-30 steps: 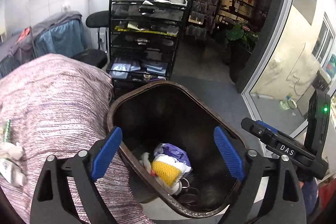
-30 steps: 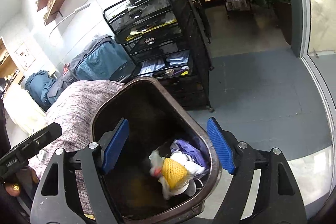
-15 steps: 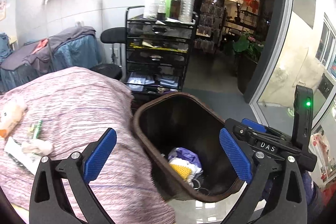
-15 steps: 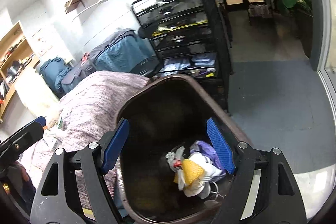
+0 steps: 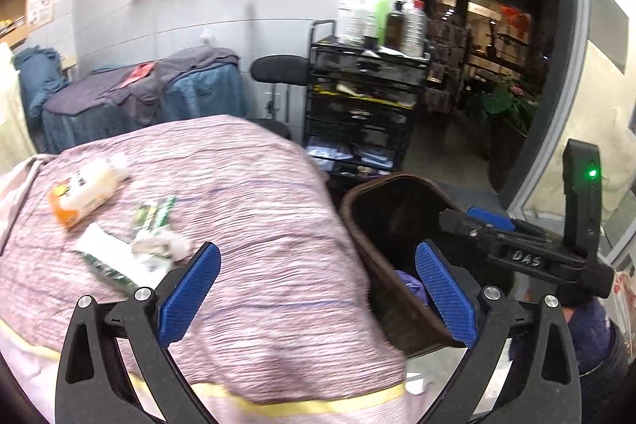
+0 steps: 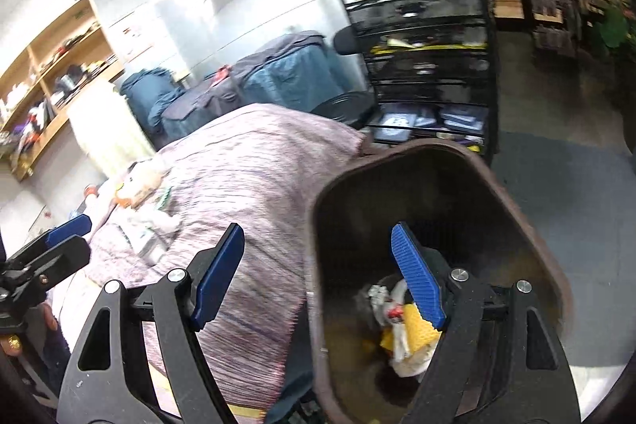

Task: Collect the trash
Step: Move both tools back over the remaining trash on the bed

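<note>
A dark brown trash bin (image 5: pixel 381 209) (image 6: pixel 497 185) stands beside a bed with a pink striped cover (image 5: pixel 238 193) (image 6: pixel 254 161). Inside the bin lies trash: a yellow net piece (image 6: pixel 409 336), white scraps and something purple (image 5: pixel 409 281). On the cover lie an orange-and-white packet (image 5: pixel 83 189), a green wrapper (image 5: pixel 153 213), crumpled tissue (image 5: pixel 159 245) and a white paper (image 5: pixel 107 249). My left gripper (image 5: pixel 314 293) is open and empty over the bed edge. My right gripper (image 6: pixel 318 277) is open and empty, straddling the bin's left rim; it also shows in the left wrist view (image 5: pixel 516 249).
A black mesh cart (image 5: pixel 365 106) (image 6: pixel 429 66) with bottles on top stands behind the bin. A black stool (image 5: pixel 278 70) and blue-covered furniture (image 5: pixel 139 98) stand by the wall. Grey floor (image 6: pixel 576 193) lies right of the bin, with a doorway beyond.
Both grippers have swung left and back from over the bin toward the bed. The trash on the cover has come into view. Both stay open and empty.
</note>
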`<state>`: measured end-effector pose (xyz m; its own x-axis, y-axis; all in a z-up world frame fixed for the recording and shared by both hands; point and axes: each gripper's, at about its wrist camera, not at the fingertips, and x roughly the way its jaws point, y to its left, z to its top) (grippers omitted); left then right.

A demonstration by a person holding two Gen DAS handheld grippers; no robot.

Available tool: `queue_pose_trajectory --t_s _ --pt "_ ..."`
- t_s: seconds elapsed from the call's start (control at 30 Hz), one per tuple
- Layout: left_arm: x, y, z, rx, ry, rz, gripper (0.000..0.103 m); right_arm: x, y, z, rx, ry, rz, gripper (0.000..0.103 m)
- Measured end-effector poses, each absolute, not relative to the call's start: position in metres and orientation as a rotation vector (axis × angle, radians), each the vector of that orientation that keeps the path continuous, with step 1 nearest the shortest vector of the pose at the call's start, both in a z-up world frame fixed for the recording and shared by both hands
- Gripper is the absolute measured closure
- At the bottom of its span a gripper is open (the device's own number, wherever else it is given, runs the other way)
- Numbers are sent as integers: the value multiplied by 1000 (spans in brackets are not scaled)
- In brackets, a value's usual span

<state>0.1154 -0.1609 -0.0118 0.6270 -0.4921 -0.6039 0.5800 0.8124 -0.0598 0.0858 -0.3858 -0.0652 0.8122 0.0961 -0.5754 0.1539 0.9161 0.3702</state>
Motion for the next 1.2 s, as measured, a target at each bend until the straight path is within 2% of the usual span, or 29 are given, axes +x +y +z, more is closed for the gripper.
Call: queue_pose_trajectory --t_s 0.73,1.2 --pt "147 -8 -31 23 722 -303 6 159 -235 -40 204 696 346 25" --pt "161 61 -50 -61 785 -195 6 227 -152 -56 61 842 421 25"
